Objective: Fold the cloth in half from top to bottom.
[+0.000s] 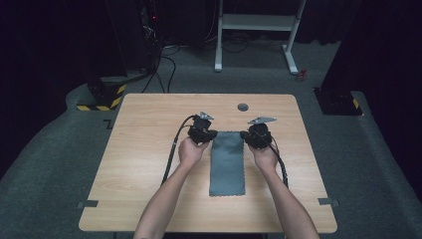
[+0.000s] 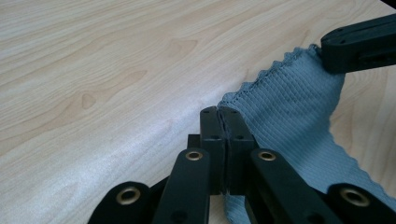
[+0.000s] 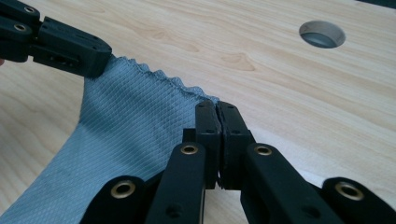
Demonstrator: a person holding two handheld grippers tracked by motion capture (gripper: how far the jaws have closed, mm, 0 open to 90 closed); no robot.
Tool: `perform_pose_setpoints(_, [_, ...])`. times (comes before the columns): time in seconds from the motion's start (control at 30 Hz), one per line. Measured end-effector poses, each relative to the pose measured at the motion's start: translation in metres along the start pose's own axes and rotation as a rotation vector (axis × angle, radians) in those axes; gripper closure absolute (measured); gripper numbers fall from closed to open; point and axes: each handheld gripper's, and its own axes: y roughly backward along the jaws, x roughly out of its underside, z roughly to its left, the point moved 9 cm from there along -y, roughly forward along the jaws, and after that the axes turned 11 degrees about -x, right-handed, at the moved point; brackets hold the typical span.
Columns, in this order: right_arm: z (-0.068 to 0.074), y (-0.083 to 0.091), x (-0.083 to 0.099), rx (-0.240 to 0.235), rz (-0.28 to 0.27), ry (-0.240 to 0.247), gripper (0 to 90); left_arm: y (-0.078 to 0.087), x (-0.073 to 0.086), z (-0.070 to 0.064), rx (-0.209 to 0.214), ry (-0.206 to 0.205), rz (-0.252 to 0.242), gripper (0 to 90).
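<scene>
Around my work I had a bare wooden table (image 1: pixel 149 149), with a round cable hole (image 1: pixel 243 106) at about twelve o'clock from the grey cloth (image 1: pixel 227 164), near the far edge. Beyond the table stood a white frame (image 1: pixel 256 22) at twelve o'clock and a yellow-and-black striped base (image 1: pixel 102 97) at ten o'clock on the grey floor. Nothing lay between my grippers and the cloth. I saw no containers on the table.

The cloth lay at the table's centre as a long strip running from twelve to six o'clock, flat over its near part, its far edge lifted slightly off the wood.

My left gripper (image 1: pixel 203 133) sat at the cloth's far left corner, about eleven o'clock from its middle; in the left gripper view its jaws were pressed together on the scalloped corner of the cloth (image 2: pixel 285 107). My right gripper (image 1: pixel 256 135) sat at the far right corner, about one o'clock, and in the right gripper view its jaws were likewise pinched on the cloth's (image 3: pixel 130 126) edge. Both forearms came in from six o'clock, converging slightly, hands wrapped around the gripper bodies, cables trailing back along each arm.
</scene>
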Motion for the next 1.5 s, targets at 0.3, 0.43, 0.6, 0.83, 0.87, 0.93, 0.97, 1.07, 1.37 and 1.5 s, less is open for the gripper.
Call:
perform_pose_setpoints(0.3, [0.009,0.002,0.018,-0.043,0.009,-0.001,88.5,0.005,0.014,-0.010,0.040,-0.035,0.008,88.7])
perform_pose_setpoints(0.43, [0.010,0.002,0.025,-0.053,0.011,0.004,88.5,0.006,0.019,-0.015,0.063,-0.021,0.005,88.8])
perform_pose_setpoints(0.6, [0.013,0.003,0.030,-0.064,0.016,0.012,88.5,0.010,0.025,-0.019,0.081,-0.036,0.008,88.7])
perform_pose_setpoints(0.83, [0.019,0.006,0.038,-0.086,0.018,0.023,88.5,0.015,0.034,-0.021,0.099,-0.026,0.001,88.7])
perform_pose_setpoints(0.87, [0.020,0.007,0.040,-0.087,0.021,0.019,88.5,0.015,0.036,-0.020,0.097,-0.031,0.001,88.7])
perform_pose_setpoints(0.93, [0.021,0.008,0.042,-0.090,0.021,0.022,88.5,0.016,0.039,-0.020,0.101,-0.021,0.000,88.7])
perform_pose_setpoints(0.97, [0.021,0.008,0.043,-0.093,0.019,0.023,88.5,0.016,0.039,-0.020,0.101,-0.021,-0.003,88.7])
perform_pose_setpoints(1.07, [0.023,0.008,0.046,-0.098,0.021,0.023,88.5,0.018,0.041,-0.021,0.111,-0.010,-0.006,88.7])
perform_pose_setpoints(1.37, [0.029,0.012,0.054,-0.115,0.026,0.027,88.5,0.024,0.050,-0.027,0.122,-0.025,-0.012,88.7])
perform_pose_setpoints(1.5, [0.033,0.014,0.059,-0.126,0.028,0.035,88.5,0.027,0.057,-0.029,0.126,-0.017,-0.014,88.8])
